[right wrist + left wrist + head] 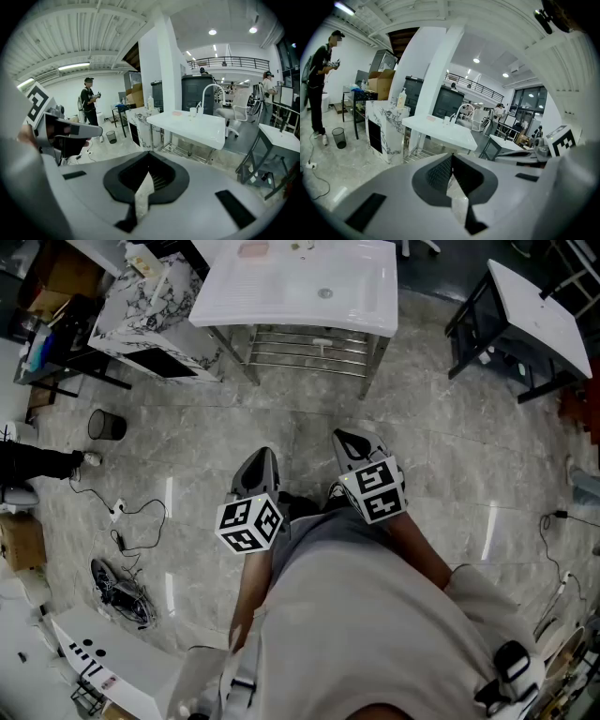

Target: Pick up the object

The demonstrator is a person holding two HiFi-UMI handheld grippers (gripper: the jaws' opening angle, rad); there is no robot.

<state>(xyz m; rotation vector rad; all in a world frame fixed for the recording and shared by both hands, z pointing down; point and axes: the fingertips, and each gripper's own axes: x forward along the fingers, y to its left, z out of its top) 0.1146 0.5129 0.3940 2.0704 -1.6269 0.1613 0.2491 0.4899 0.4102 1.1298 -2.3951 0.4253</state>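
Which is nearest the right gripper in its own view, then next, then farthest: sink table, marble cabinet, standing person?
1. Sink table, straight ahead, slightly right.
2. Marble cabinet, behind the table's left end.
3. Standing person, far left, beyond the cabinet.

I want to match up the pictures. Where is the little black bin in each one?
Head view: the black bin stands on the floor near the left edge, above the middle.
Left gripper view: the black bin is at the far left, by the standing person's feet.
Right gripper view: the black bin is small, left of centre.
Shared landmark: the white sink table, right of the bin in every view.
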